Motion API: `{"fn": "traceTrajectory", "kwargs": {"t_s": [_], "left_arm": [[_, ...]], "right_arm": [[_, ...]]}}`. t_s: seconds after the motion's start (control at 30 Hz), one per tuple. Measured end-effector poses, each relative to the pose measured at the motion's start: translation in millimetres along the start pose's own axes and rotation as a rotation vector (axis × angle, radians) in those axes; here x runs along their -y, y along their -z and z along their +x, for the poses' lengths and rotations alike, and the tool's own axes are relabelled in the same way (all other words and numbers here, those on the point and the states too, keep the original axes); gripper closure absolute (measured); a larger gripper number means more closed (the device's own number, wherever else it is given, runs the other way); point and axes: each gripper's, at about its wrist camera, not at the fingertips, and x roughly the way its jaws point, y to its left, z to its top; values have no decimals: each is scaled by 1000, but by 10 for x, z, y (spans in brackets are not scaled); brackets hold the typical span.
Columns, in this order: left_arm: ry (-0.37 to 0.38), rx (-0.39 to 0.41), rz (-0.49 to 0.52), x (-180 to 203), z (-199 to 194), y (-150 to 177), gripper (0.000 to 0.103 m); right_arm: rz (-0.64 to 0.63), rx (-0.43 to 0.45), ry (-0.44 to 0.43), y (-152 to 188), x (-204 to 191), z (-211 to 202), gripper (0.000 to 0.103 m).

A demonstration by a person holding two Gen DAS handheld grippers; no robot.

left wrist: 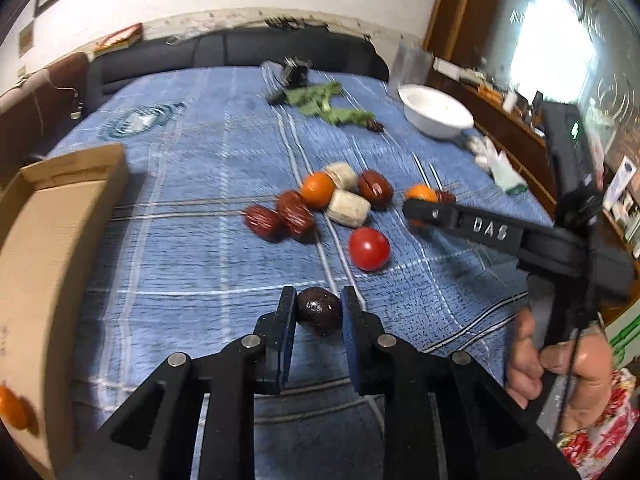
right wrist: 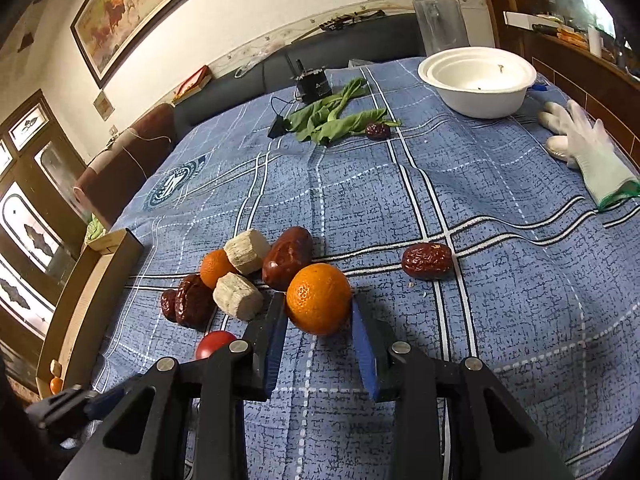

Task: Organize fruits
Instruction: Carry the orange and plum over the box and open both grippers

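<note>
My left gripper is shut on a dark purple-brown round fruit, held between its blue pads over the blue cloth. My right gripper is shut on an orange; it also shows in the left wrist view reaching in from the right. A pile of red dates, another orange, two pale chunks and a red tomato lies mid-cloth. One date lies apart to the right.
An open cardboard box stands at the left edge with an orange in it. White bowls, green leaves, a small black device and white gloves lie farther back and right.
</note>
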Motion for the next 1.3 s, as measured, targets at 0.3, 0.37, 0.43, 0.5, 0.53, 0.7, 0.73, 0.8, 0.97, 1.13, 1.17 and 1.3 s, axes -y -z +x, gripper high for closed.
{"fn": "traceTrajectory", "kwargs": {"t_s": [0.3, 0.37, 0.43, 0.5, 0.53, 0.7, 0.73, 0.8, 0.97, 1.13, 1.17, 1.3], "left_arm": [[-143, 101, -87, -758, -793, 77, 82], [-200, 104, -108, -1017, -918, 102, 82], [-258, 97, -148, -1318, -1015, 115, 81], [-296, 82, -200, -1636, -1090, 114, 81], [-314, 72, -222, -1797, -1119, 112, 81], [-358, 12, -313, -2376, -1087, 138, 81], [-358, -3, -334, -2480, -1049, 144, 81], [-368, -24, -353, -2594, -1003, 165, 81], [-369, -73, -362, -2769, -864, 197, 81], [-352, -90, -366, -2852, -781, 200, 80], [-348, -92, -370, -2858, -778, 204, 79], [-341, -73, -391, -2863, -876, 226, 62]], "right_arm": [[-106, 71, 18, 84, -356, -237, 68], [-134, 60, -37, 137, -587, -315, 68], [-168, 28, -111, 202, -886, -343, 68], [-225, -15, -188, 271, -1264, -319, 68], [-259, -39, -227, 314, -1494, -294, 68], [-379, -136, -347, 537, -2340, -92, 67], [-406, -158, -364, 591, -2519, -26, 67], [-447, -181, -367, 685, -2748, 94, 67], [-504, -257, -348, 857, -3096, 417, 67], [-524, -292, -325, 956, -3241, 595, 66], [-529, -290, -321, 957, -3261, 599, 65], [-546, -265, -317, 930, -3322, 569, 63]]}}
